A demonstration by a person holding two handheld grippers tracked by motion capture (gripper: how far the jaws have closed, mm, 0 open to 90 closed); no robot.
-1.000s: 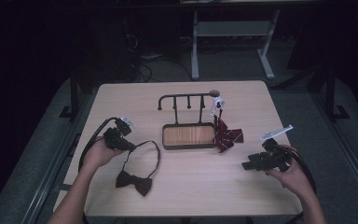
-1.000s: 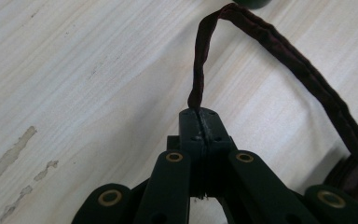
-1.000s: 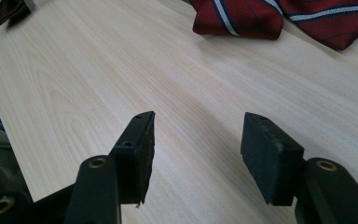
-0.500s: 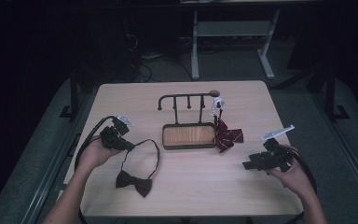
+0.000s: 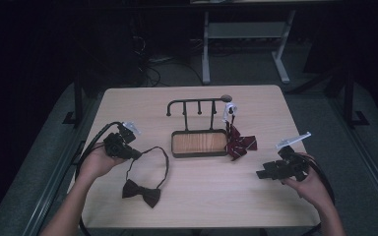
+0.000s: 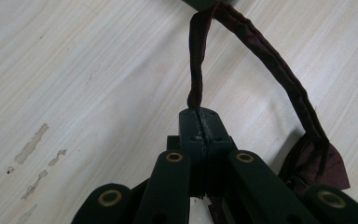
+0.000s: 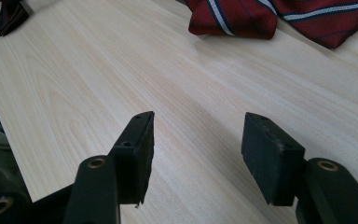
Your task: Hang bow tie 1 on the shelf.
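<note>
On the table [image 5: 192, 206] the dark bow tie [image 5: 141, 192] lies at about 7 o'clock from the rack [image 5: 199, 129], its strap [image 5: 163, 160] looping up toward 10 o'clock. The left gripper [image 5: 137, 154], at 9 o'clock on the table, has its jaws pressed fully together on the end of that strap; in the left gripper view the strap [image 6: 251, 51] rises from the closed jaw tips, arcs over and comes down to the bow [image 6: 318, 163] at 4 o'clock. The striped red tie [image 5: 238, 143] hangs from the rack's right end, its lower part spread on the table just beside the wooden tray [image 5: 199, 143]. The right gripper [image 5: 262, 174], at 4 o'clock on the table, has its jaws wide apart and holds nothing; in its own view the striped tie [image 7: 279, 16] lies at 1 o'clock beyond the jaws
</note>
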